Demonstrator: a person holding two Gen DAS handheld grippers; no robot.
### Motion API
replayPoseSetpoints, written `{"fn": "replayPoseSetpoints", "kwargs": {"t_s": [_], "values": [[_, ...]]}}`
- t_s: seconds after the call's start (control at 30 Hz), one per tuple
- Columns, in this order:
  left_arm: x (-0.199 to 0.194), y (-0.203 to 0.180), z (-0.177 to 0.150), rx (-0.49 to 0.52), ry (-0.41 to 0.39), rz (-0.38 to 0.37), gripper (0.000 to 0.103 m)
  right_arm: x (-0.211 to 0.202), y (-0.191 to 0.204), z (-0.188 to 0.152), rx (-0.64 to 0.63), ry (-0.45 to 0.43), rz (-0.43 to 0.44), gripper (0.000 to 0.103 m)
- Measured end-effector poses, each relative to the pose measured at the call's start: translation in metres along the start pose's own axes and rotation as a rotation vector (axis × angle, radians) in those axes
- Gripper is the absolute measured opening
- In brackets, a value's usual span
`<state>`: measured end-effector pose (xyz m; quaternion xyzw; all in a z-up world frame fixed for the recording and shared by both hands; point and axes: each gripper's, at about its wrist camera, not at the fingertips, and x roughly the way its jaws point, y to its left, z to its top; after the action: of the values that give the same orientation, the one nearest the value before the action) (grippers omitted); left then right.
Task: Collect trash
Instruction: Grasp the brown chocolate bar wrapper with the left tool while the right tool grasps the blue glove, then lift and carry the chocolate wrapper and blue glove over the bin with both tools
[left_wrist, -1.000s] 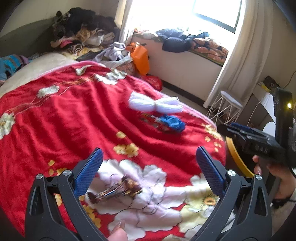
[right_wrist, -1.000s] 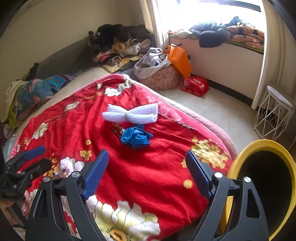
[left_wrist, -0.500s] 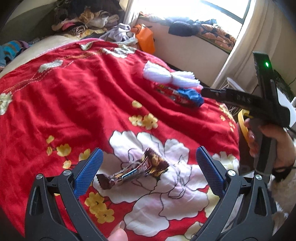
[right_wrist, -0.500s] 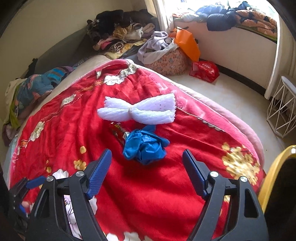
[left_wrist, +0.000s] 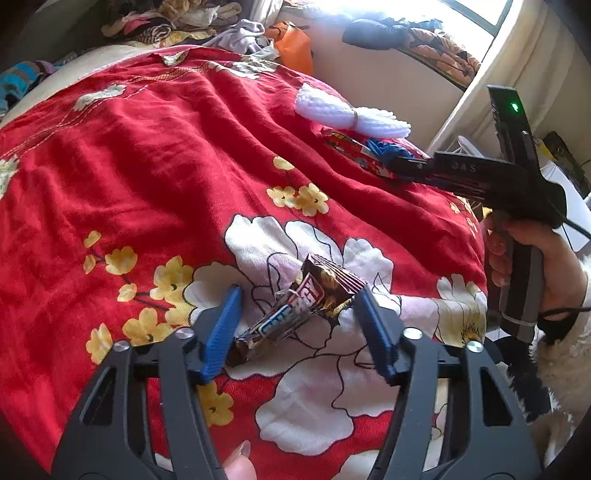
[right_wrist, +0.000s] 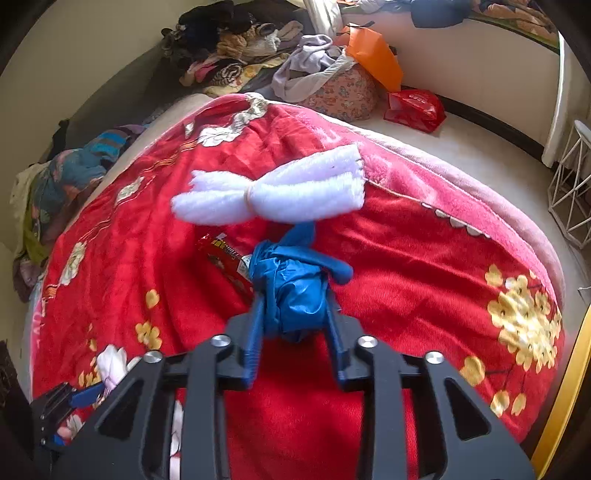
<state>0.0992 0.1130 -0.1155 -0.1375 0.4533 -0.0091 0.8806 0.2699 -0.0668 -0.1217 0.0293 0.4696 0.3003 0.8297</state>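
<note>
A brown candy-bar wrapper (left_wrist: 295, 308) lies on the red flowered blanket (left_wrist: 147, 147). My left gripper (left_wrist: 297, 295) straddles it, jaws part closed, one finger at each end, with small gaps to the wrapper. My right gripper (right_wrist: 293, 299) is shut on a crumpled blue plastic bag (right_wrist: 291, 288) on the blanket. A red snack wrapper (right_wrist: 225, 258) lies just left of the bag. It also shows in the left wrist view (left_wrist: 354, 153), beside the right gripper (left_wrist: 402, 162).
A white tied towel (right_wrist: 273, 192) lies just beyond the blue bag. A yellow bin rim (right_wrist: 569, 387) stands at the bed's right edge. Clothes piles (right_wrist: 229, 48), an orange bag (right_wrist: 376, 59), a red bag (right_wrist: 413, 109) and a white wire stand (right_wrist: 572, 192) are beyond the bed.
Both grippers moved forward and down to the blanket. The left jaws narrowed around the candy wrapper. The right jaws closed on the blue bag.
</note>
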Motion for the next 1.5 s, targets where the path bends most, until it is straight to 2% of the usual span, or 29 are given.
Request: {"fn": "replayPoseSetpoints", "kwargs": {"t_s": [0.2,0.3,0.47,1.13,1.5], "values": [[-0.002,0.002,-0.003,-0.023,0.018,-0.014,0.035,-0.018,-0.007,-0.020,0.020,0.000,0.012,0.019],[-0.002,-0.002,-0.005,-0.015,0.026,-0.010,0.022,-0.026,-0.008,-0.032,0.015,-0.003,0.008,0.019],[-0.002,-0.010,-0.003,0.008,0.025,-0.002,0.012,-0.043,-0.009,-0.050,0.022,-0.017,0.016,0.019],[-0.027,-0.057,0.018,0.048,-0.078,-0.071,0.009,-0.107,0.000,-0.082,-0.026,-0.103,0.027,0.019],[-0.032,-0.093,0.027,0.100,-0.115,-0.108,0.009,-0.136,-0.018,-0.087,0.004,-0.164,0.010,0.019]]}}
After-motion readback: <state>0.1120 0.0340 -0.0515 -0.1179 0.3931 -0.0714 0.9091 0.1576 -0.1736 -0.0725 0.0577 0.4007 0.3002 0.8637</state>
